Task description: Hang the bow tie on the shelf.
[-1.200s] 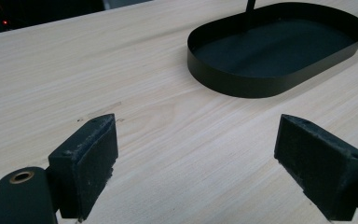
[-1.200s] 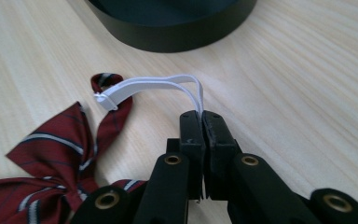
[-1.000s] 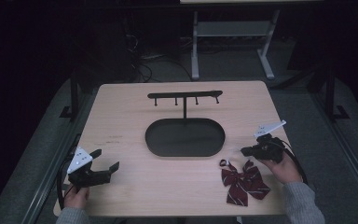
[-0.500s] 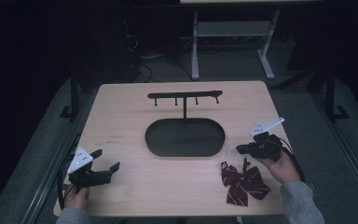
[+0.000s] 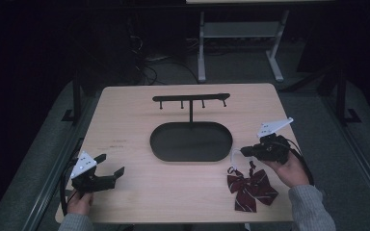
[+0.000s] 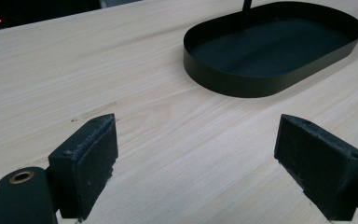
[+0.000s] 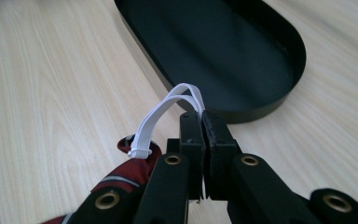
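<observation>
While the left gripper [image 5: 107, 169] waits near the counter's [image 5: 125, 120] front edge with fingers spread and empty, the right gripper's [image 7: 200, 122] fingers pinch the bow tie's [image 5: 250, 188] white strap [image 7: 161, 116]. Judging by this, the pick is made; hanging the tie on the hook stand [image 5: 191, 99] beyond the black tray [image 5: 191, 141] remains.

Looks like a dim lab or test room. Bare wooden table [image 5: 125, 110] on grey carpet [image 5: 48, 144], black metal frames at 9 and 3 o'clock, loose cables [image 5: 149, 62] on the floor at 11 o'clock, a white desk frame [image 5: 241, 43] at 12 o'clock.
</observation>
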Demonstrator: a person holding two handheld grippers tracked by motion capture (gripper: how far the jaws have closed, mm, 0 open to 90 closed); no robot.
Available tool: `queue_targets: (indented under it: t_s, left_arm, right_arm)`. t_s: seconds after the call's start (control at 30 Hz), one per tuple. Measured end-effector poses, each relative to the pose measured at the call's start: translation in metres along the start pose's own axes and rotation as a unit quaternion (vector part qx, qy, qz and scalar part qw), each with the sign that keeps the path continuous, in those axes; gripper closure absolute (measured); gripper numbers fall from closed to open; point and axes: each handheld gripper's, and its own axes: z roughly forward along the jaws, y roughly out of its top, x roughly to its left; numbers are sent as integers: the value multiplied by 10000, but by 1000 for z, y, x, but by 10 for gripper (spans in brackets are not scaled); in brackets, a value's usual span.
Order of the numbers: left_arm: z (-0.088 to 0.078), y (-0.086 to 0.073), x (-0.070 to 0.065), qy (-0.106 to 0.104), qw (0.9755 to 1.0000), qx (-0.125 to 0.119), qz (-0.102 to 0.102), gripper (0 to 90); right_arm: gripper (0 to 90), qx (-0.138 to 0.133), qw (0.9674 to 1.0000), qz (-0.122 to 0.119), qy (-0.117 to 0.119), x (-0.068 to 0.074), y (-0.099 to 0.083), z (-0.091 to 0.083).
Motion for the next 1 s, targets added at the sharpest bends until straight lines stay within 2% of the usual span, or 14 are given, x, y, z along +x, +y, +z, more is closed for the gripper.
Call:
queue_targets:
  t_s: [0.4,0.97,1.0]
  left_arm:
    - [0,1,0,-48,10000,-14,20,128]
    - [1,1,0,-80,10000,-35,17,128]
    - [1,1,0,-75,10000,-31,17,128]
  right_arm:
    - [875,-119,9997,-229,54,9,23,-2]
    - [874,-162,9988,-443,160,12,58,0]
    - [875,-138,9985,-515,153,12,63,1]
